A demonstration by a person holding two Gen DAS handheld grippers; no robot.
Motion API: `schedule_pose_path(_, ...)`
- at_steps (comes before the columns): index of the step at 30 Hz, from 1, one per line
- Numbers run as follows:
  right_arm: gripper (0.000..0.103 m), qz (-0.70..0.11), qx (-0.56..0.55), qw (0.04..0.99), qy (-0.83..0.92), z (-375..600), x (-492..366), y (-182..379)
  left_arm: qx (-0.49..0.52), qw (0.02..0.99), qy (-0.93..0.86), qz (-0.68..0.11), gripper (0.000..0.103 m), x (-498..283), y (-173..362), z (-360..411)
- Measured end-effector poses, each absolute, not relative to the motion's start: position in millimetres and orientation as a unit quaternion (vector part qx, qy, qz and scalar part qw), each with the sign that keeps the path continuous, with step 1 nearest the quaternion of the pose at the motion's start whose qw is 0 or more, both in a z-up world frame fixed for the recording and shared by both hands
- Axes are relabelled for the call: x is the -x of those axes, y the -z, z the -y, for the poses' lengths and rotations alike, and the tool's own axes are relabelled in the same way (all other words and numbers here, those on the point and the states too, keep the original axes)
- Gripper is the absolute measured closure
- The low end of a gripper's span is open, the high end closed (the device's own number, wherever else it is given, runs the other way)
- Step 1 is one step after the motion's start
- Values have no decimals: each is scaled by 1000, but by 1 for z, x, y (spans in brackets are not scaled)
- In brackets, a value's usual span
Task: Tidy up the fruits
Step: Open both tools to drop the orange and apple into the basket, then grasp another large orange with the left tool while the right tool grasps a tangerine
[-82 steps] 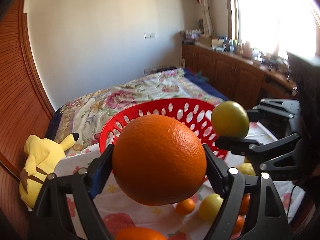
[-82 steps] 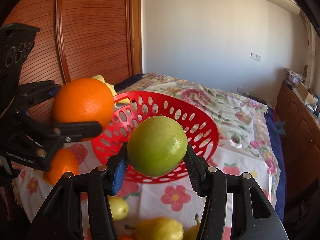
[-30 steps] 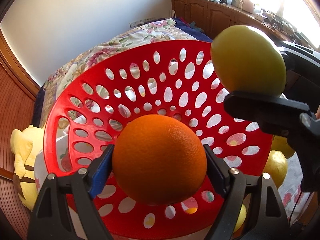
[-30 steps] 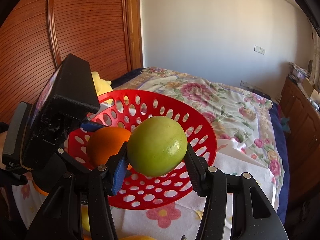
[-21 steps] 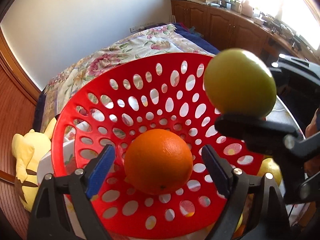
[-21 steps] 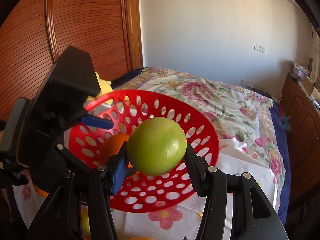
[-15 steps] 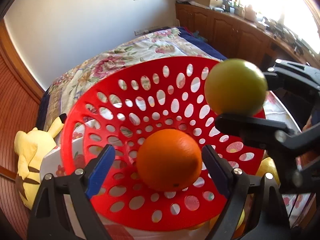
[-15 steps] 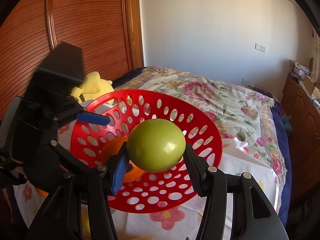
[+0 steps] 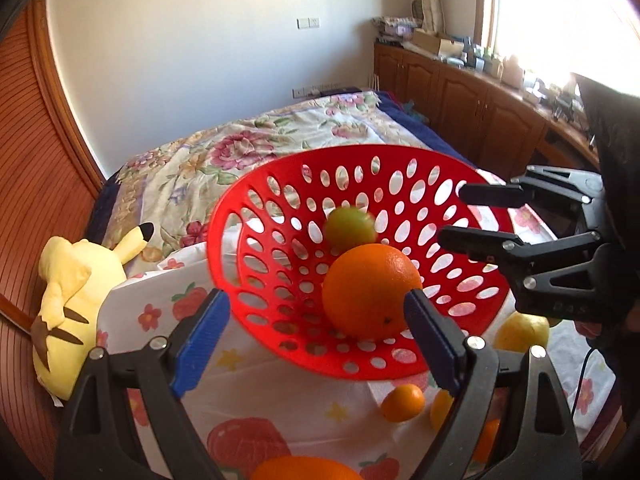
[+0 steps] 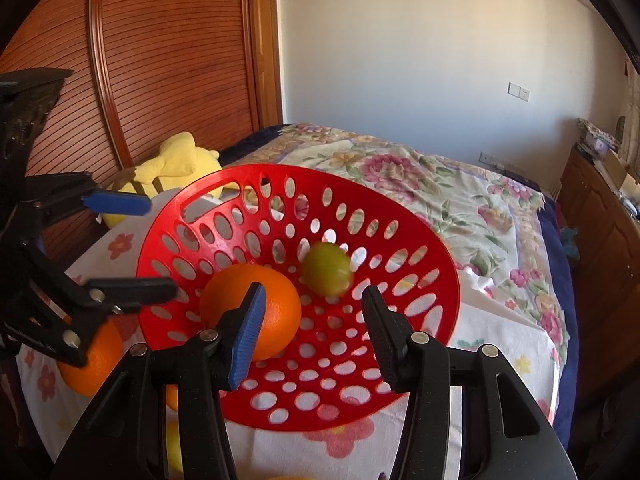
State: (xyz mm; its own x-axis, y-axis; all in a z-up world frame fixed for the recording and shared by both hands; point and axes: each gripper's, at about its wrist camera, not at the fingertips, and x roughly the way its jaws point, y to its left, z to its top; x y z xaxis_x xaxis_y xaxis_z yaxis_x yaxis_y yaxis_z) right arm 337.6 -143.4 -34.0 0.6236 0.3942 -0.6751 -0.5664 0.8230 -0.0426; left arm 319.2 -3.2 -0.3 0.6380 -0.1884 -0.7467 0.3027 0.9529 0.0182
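The bed (image 9: pixel 248 148) with its flowered quilt fills the far side of the room, running up to the white wall, with wood cabinets (image 9: pixel 460 92) along its right and a ribbed wooden door (image 10: pixel 168 64) at its left. In front of it the tabletop (image 9: pixel 288 412), under a white cloth printed with strawberries and flowers, carries the fruit; its left edge falls away just beside a yellow plush toy (image 9: pixel 72 284) that lies by the door.

The red basket (image 9: pixel 256 216), pierced with oval holes, takes up most of the cloth and sits tilted, its far rim higher than the near one. Inside it the big orange (image 9: pixel 368 288) rests low on the near slope, and the green fruit (image 9: pixel 348 226), blurred, lies just behind it, near but not clearly touching.

The left gripper (image 9: pixel 316 336) hangs over the near rim with its fingers wide apart and nothing between them. The right gripper (image 10: pixel 310 328) points into the basket from the other side; its jaws are closing, empty, the green fruit well ahead of them.

Outside the basket a second orange (image 10: pixel 90 360) lies at the left, partly behind the left gripper. To the right a yellow fruit (image 9: pixel 520 330) sits close against the rim, and a small mandarin (image 9: pixel 402 402) lies near the front edge, leaving little bare cloth there.
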Motion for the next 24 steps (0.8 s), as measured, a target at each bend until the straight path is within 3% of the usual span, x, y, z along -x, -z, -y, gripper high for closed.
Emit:
schedule_pose_path(12, 50, -331, 91, 902, -262, 159, -269, 29, -62, 920, 137, -363, 14, -250, -14, -19)
schedule_pose_path(24, 49, -349, 70, 901, -246, 168, -211, 55, -40, 923, 130, -361, 14, -193, 10, -39)
